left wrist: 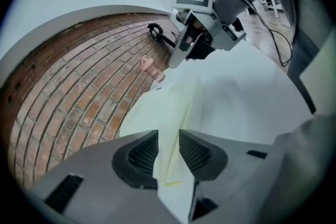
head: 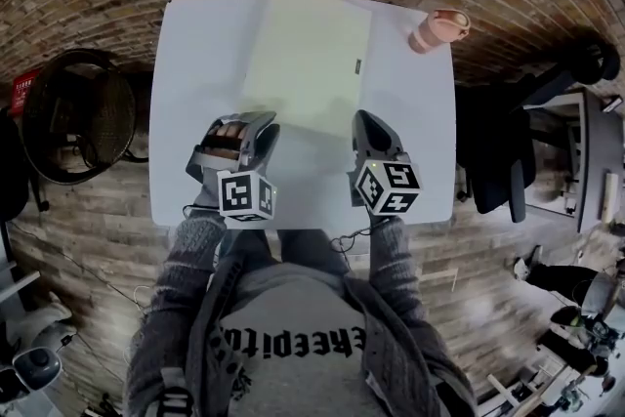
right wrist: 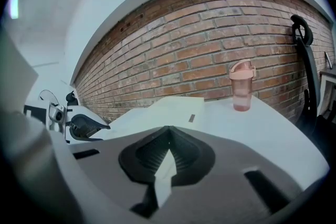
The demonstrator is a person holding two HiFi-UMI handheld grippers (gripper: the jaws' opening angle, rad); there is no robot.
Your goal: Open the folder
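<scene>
A pale yellow-green folder (head: 308, 54) lies on the white table (head: 195, 63), reaching from its far edge toward me. My left gripper (head: 256, 124) is at the folder's near left part. In the left gripper view its jaws (left wrist: 168, 149) are shut on a lifted leaf of the folder (left wrist: 163, 107). My right gripper (head: 364, 119) sits at the folder's near right edge. In the right gripper view its pads (right wrist: 168, 152) pinch a thin pale strip, and the rest of the folder (right wrist: 168, 107) lies flat ahead.
A pink lidded cup (head: 439, 29) stands at the table's far right corner, also seen as the pink cup (right wrist: 242, 86). A black round chair (head: 78, 112) is left of the table, a dark office chair (head: 508, 161) to its right. A brick wall runs behind.
</scene>
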